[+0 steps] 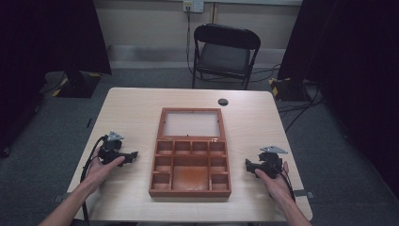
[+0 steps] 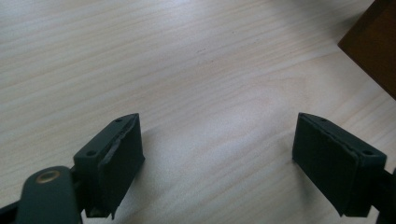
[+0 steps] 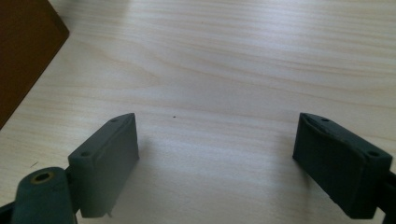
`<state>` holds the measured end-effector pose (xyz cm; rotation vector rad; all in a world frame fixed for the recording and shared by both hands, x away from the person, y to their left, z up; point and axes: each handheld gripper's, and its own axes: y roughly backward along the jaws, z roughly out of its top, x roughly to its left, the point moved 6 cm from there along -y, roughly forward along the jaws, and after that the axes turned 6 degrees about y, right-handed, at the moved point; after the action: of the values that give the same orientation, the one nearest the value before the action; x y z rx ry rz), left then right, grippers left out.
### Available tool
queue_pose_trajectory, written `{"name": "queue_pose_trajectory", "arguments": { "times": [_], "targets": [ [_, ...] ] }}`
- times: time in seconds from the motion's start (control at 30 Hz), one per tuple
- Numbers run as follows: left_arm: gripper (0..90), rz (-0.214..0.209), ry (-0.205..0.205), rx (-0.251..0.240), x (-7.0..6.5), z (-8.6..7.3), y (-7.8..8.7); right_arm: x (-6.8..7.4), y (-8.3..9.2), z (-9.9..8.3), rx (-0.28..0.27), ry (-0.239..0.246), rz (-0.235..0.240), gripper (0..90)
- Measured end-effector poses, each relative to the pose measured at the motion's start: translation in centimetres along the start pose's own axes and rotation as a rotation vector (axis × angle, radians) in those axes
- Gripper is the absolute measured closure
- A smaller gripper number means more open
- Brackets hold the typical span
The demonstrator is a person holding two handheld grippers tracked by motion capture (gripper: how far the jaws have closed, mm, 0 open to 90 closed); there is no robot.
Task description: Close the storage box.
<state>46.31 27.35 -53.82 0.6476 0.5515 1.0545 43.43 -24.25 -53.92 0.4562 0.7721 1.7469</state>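
Grey carpet runs under a pale wood-grain table [image 1: 131, 106], and a black folding chair [image 1: 225, 52] stands at the far side with dark curtains left and right. Between my two claws sits a reddish-brown wooden box [image 1: 190, 151], lying open: its lid, a frame around a clear pane, lies flat on the far half, and the near half is split into small square compartments around one larger central bay. Its finish looks smooth and slightly worn in the middle.

My left gripper [image 1: 131, 156] rests low over the table just beside the box's left edge, my hand [image 1: 101, 168] wrapped around it from behind, forearm coming in from the bottom. Its jaws point toward the box and stand wide apart with nothing between them but bare tabletop; in the left gripper view a dark corner of the box shows at upper right.

My right gripper [image 1: 248, 165] mirrors it on the other side, near the box's right edge, held by my hand [image 1: 275, 181]. Its blocky, matt black rubber-faced jaws likewise gape, with bare grain between them.
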Motion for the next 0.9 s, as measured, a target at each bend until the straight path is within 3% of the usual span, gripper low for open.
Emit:
{"name": "queue_pose_trajectory", "arguments": {
  "times": [0.13, 0.23, 0.37, 0.6, 0.63, 0.67, 0.77, 0.8, 0.9],
  "targets": [
    [17.4, -0.023, 0.021, 0.004, 0.1, 0.2, 0.4, 0.3, 0.1, 0.1, 0.0, 0.003, 0.024, 14.4],
    [18.8, -0.049, 0.065, -0.013, 0.1, 0.6, 1.0, 0.5, 0.3, 0.4, -0.014, 0.024, 0.019, 14.2],
    [19.9, -0.034, 0.053, -0.045, 0.0, 1.0, 1.6, 0.9, 0.5, 0.5, 0.005, 0.041, 0.059, 16.5],
    [22.8, -0.049, 0.08, -0.084, -0.7, 1.8, 2.3, 1.2, 2.0, 1.9, -0.037, 0.014, 0.081, 17.6],
    [23.1, -0.049, 0.08, -0.084, -0.7, 1.8, 2.3, 1.2, 2.0, 1.9, -0.037, 0.014, 0.081, 17.6],
    [23.1, -0.056, 0.05, -0.059, -1.0, 2.1, 2.4, 1.3, 2.4, 2.4, -0.046, 0.033, 0.08, 17.6],
    [24.0, -0.048, 0.033, -0.084, -1.6, 3.0, 2.7, 1.5, 2.9, 3.2, -0.033, 0.008, 0.076, 14.9],
    [24.9, -0.044, 0.027, -0.102, -1.8, 3.2, 2.8, 1.7, 3.1, 3.5, -0.039, 0.003, 0.098, 15.0],
    [25.5, -0.069, 0.013, -0.082, -2.9, 3.3, 2.8, 2.1, 3.5, 4.5, -0.069, 0.027, 0.104, 15.1]
  ]
}}
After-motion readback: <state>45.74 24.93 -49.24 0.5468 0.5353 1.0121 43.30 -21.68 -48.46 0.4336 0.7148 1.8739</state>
